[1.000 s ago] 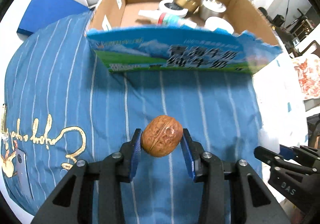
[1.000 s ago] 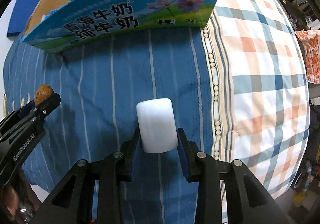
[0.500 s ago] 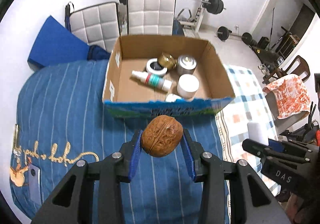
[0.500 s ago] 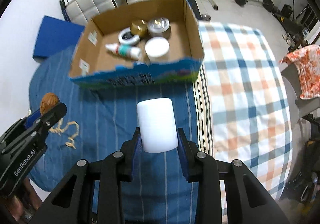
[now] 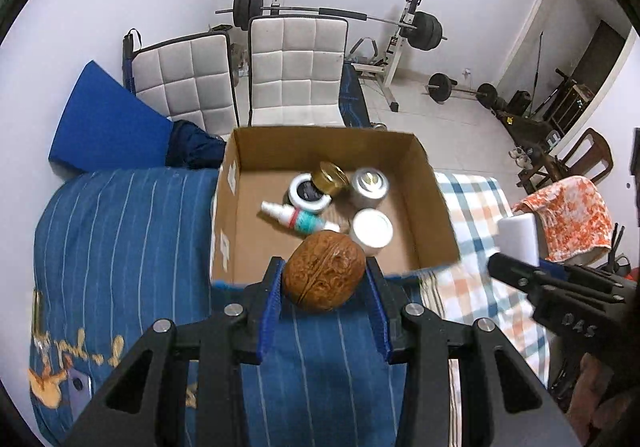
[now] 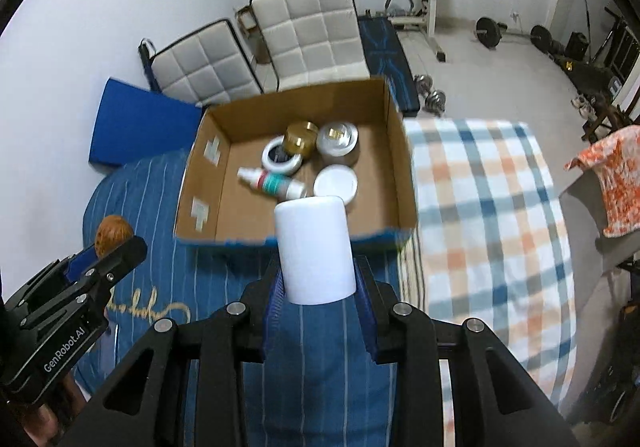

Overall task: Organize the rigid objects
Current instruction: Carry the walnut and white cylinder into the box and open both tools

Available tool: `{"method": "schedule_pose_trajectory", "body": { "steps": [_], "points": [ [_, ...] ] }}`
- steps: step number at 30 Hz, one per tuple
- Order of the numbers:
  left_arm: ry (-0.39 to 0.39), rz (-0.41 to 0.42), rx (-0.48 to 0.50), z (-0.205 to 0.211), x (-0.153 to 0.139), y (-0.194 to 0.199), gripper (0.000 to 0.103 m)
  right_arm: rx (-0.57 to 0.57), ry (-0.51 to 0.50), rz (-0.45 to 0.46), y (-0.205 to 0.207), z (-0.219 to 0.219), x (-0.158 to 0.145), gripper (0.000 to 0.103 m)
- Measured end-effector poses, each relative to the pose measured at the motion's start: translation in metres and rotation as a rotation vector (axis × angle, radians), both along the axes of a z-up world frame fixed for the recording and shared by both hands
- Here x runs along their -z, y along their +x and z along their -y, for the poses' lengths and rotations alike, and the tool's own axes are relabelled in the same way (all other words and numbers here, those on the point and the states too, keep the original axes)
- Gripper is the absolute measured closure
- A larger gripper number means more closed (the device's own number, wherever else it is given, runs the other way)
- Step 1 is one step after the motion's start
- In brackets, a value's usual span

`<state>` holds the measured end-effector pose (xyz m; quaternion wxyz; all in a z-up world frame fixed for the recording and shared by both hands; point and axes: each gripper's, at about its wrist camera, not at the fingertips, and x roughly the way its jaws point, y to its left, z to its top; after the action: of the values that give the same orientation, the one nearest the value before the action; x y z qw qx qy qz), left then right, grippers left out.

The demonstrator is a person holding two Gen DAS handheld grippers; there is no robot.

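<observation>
My left gripper (image 5: 325, 279) is shut on a brown walnut (image 5: 325, 271), held high above the near edge of an open cardboard box (image 5: 236, 215). My right gripper (image 6: 316, 279) is shut on a white cylinder (image 6: 316, 247), also held above the box's near edge (image 6: 304, 241). The box holds a white spray bottle (image 5: 296, 217), a white-rimmed jar (image 5: 310, 193), a gold-lidded jar (image 5: 332, 175), a silver tin (image 5: 370, 183) and a white lid (image 5: 372, 229). The walnut shows at the left of the right wrist view (image 6: 113, 235); the white cylinder shows at the right of the left wrist view (image 5: 518, 237).
The box sits on a bed with a blue striped cover (image 5: 120, 239) and a checked cover (image 6: 488, 207). Two white padded chairs (image 5: 296, 71), a blue mat (image 5: 104, 123) and a barbell rack (image 5: 404, 31) stand behind. An orange patterned cloth (image 5: 568, 215) lies at the right.
Both grippers have risen well above the bed and tilted up, each still holding its object. The box interior and the room behind have come into view.
</observation>
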<state>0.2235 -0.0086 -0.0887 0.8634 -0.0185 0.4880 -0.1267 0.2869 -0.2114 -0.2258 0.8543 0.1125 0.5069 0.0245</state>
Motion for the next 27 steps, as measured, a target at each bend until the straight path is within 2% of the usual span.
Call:
{"method": "schedule_pose_trajectory", "body": {
  "steps": [4, 8, 13, 18, 23, 27],
  "points": [
    [0.01, -0.014, -0.009, -0.001, 0.003, 0.045, 0.067, 0.007, -0.016, 0.014, 0.041, 0.009, -0.004, 0.067],
    [0.007, -0.093, -0.016, -0.002, 0.028, 0.094, 0.067, 0.01, -0.017, -0.049, 0.092, 0.016, 0.018, 0.067],
    [0.026, -0.282, -0.032, -0.003, 0.1, 0.148, 0.067, 0.03, 0.001, -0.211, 0.154, 0.023, 0.081, 0.067],
    [0.046, -0.44, -0.059, -0.005, 0.167, 0.184, 0.067, 0.051, -0.047, -0.306, 0.196, 0.025, 0.133, 0.067],
    [0.044, -0.549, -0.079, -0.007, 0.213, 0.204, 0.067, 0.072, -0.079, -0.368, 0.224, 0.028, 0.167, 0.067],
    [0.087, -0.583, -0.059, -0.001, 0.234, 0.21, 0.067, 0.07, -0.106, -0.41, 0.236, 0.027, 0.184, 0.067]
  ]
}}
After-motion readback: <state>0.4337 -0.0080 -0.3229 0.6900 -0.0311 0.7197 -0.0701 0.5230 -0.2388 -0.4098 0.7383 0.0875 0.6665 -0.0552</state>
